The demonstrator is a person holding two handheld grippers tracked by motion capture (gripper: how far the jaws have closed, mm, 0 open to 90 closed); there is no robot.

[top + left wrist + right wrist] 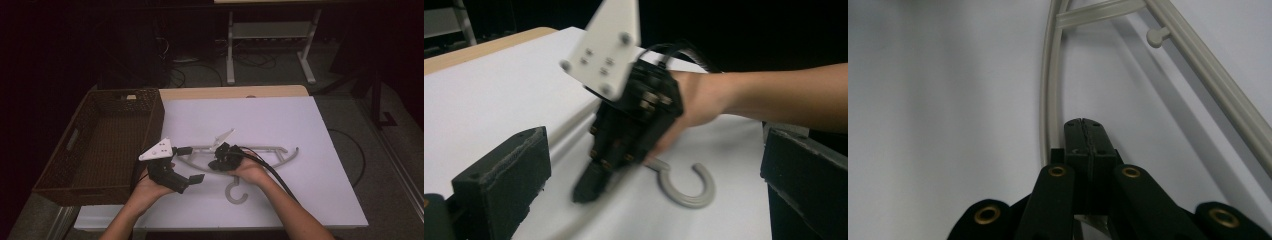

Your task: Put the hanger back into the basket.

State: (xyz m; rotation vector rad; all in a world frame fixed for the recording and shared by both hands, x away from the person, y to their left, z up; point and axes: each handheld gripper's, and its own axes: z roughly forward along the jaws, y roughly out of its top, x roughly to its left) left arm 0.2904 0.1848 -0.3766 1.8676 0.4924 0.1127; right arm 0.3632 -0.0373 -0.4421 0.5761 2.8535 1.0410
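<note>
A grey plastic clothes hanger (272, 149) lies flat on the white sheet (310, 185), its hook (236, 193) pointing toward the near edge. My right gripper (214, 164) is shut, pads pressed together with nothing between them. Its tip rests low on the sheet right beside the hanger's curved arm (1047, 90). In the right gripper view that gripper (1082, 126) points along the arm. My left gripper (191, 165) stands open at the hanger's left end, a little above the sheet. Its view looks at the right gripper (586, 190) and the hook (691, 192).
A brown wicker basket (152, 117) stands at the left, its right wall close to my left gripper. The sheet lies on a wooden table (225, 92). Cables trail from both grippers toward the near edge. Beyond the table are a dark floor and a white frame.
</note>
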